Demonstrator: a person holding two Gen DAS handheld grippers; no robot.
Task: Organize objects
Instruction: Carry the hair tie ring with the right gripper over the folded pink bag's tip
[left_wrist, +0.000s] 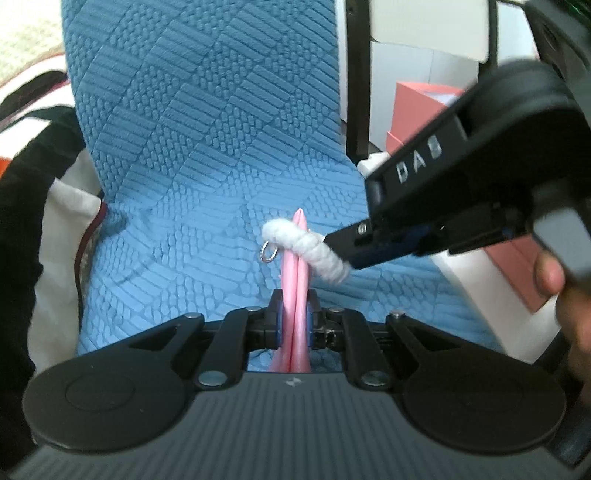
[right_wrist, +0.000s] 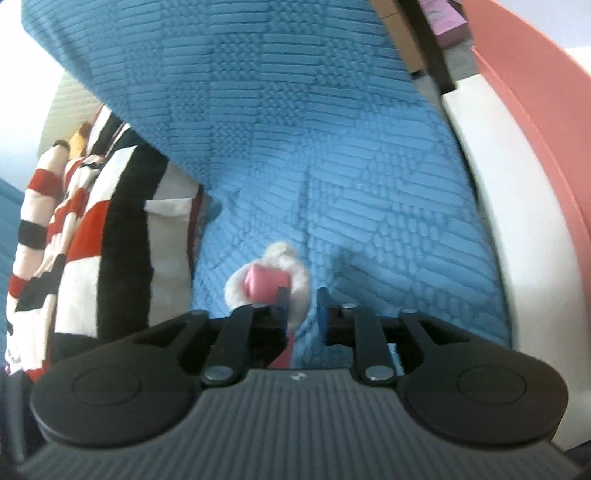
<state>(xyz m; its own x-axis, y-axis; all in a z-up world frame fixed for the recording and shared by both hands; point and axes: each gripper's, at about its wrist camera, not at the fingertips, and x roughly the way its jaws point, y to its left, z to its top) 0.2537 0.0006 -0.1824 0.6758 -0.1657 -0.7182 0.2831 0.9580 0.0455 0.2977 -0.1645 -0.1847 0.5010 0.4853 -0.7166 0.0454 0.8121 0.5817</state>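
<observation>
My left gripper (left_wrist: 294, 314) is shut on a folded pink satin piece (left_wrist: 293, 280) that sticks up between its pads. A fluffy white loop (left_wrist: 306, 247) with a small metal ring (left_wrist: 269, 254) circles the pink piece. My right gripper (left_wrist: 338, 258) reaches in from the right and touches the white loop. In the right wrist view the right gripper (right_wrist: 302, 306) has its jaws a little apart, with the white loop (right_wrist: 295, 299) between them and the pink piece (right_wrist: 264, 284) just beyond the left pad. Whether the pads press the loop is unclear.
A blue textured fabric cover (left_wrist: 207, 129) fills the background of both views (right_wrist: 295, 147). Striped red, white and black cloth (right_wrist: 74, 240) hangs at the left. Pink boxes (left_wrist: 417, 107) and a white surface (left_wrist: 461, 273) stand at the right.
</observation>
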